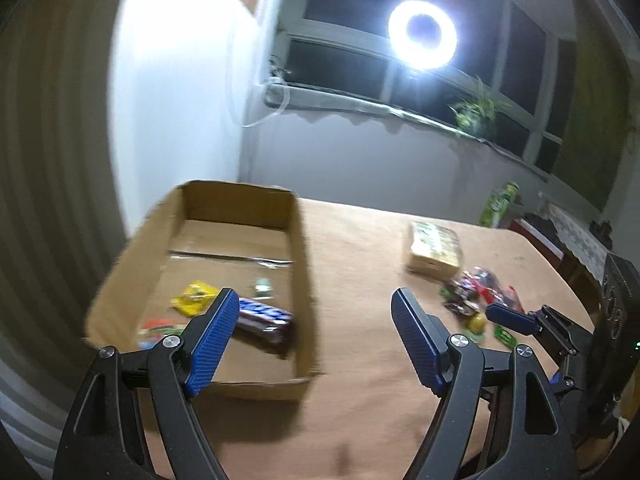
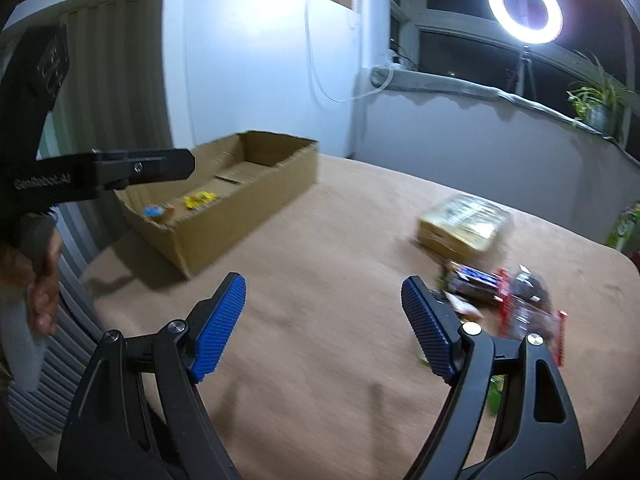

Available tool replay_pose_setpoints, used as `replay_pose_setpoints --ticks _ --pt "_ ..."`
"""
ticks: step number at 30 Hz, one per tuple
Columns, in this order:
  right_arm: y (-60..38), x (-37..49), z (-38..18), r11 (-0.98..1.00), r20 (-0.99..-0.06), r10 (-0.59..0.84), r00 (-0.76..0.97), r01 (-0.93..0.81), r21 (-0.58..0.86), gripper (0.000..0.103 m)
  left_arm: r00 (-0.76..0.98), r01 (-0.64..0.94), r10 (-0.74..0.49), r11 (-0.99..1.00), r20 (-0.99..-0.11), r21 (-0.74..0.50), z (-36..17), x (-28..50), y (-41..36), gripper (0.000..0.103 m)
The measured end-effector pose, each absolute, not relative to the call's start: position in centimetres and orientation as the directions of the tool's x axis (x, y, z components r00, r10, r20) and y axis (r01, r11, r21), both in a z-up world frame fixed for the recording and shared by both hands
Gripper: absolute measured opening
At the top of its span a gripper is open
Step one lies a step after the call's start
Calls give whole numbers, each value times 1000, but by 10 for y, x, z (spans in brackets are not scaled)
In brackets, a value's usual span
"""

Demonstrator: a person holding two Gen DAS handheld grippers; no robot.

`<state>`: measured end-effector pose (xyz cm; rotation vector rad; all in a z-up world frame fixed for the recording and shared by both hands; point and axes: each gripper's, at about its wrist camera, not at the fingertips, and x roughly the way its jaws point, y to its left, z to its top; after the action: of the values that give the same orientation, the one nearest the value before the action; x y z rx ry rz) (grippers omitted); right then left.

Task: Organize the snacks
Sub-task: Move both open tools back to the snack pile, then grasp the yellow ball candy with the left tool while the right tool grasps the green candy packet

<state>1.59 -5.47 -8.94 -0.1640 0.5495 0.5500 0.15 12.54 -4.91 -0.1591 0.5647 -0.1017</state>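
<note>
At the far left of the right wrist view a hand (image 2: 38, 280) grips a handle, and above it the black body of the left gripper reaches toward the cardboard box (image 1: 304, 276), which sits open-topped at the left end of the tan table (image 1: 360, 360). Inside the box lie a yellow packet (image 1: 192, 298), a dark bar with a blue-and-white label (image 1: 266, 318) resting against the box's right wall, an orange-and-blue wrapper (image 1: 156, 330) near the front left corner and a small green-and-white piece (image 1: 264, 286) (too blurred to name). The left gripper (image 1: 316, 334) hangs over the box's near right corner with its jaws spread wide and nothing between the blue pads; the left pad overlaps the dark bar in the picture, but whether it touches cannot be told. Across bare tabletop to the right stands a yellowish wrapped pack (image 2: 464, 226), and just in front of it a loose pile of snacks (image 2: 516, 304): a dark packet, a clear bag with red edges, and small green and yellow pieces. The right gripper (image 2: 324, 314) hovers over the table between box and pile, jaws wide apart and empty, its right finger just beside the pile. Behind, a ring light (image 2: 525, 7) glares before a dark window, with a potted plant (image 2: 596, 104) on the sill.
</note>
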Motion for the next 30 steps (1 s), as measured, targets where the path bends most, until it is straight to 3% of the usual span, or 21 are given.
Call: replay_pose_setpoints --ticks 17,30 --pt "-157 23 -132 915 -638 314 703 -404 5 82 688 322 -355 931 -633 -173 -89 32 8 79" --pt "-175 31 -141 921 -648 315 693 -389 31 72 602 404 -397 900 -693 -164 -116 56 -41 78"
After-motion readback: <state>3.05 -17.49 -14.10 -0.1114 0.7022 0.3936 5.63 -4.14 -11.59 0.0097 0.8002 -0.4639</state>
